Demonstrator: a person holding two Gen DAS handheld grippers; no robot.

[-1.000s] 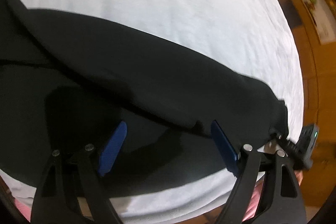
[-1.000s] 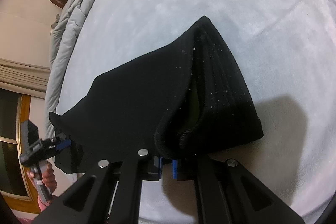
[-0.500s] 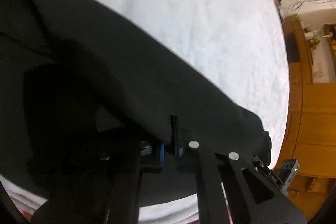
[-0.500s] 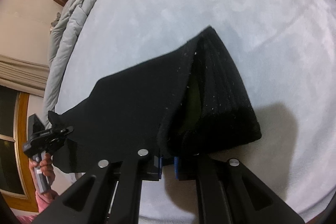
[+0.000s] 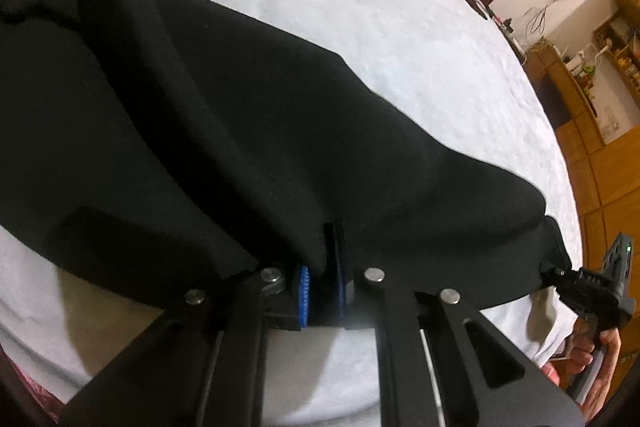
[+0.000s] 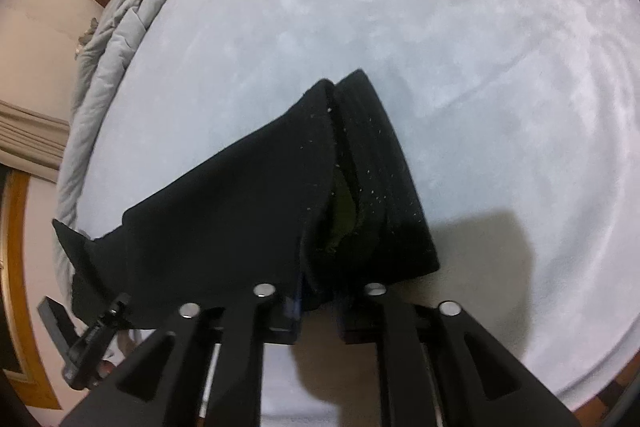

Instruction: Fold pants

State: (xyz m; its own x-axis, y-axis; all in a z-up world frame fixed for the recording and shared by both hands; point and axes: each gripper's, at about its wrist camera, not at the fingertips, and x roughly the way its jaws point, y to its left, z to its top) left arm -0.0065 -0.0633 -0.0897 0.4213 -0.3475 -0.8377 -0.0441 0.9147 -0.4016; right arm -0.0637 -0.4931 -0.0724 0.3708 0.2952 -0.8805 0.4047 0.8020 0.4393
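**Both tools pinching the near edge, fold about to be carried over**

Nearest the left wrist camera, the left tool (image 5: 322, 283) has its blue-padded fingers (image 5: 303, 289) drawn narrow on the near edge of the black knit fabric pants (image 5: 248, 115). In the right wrist view the right tool (image 6: 316, 301) is likewise closed on the pants (image 6: 240, 219), gripping beside the ribbed waistband (image 6: 384, 179), whose opening gapes slightly.

The pants lie stretched between the two tools on the pale grey plush bed cover (image 5: 380, 27), their near edge raised off it. Beyond the pants the cover lies bare up to a rumpled grey quilt (image 6: 116, 39) at the far edge.

The step in hand looks like a lengthwise fold. Next, both tools should probably travel together away from the person, keeping the edge taut, and lay it level onto the far edge of the pants.
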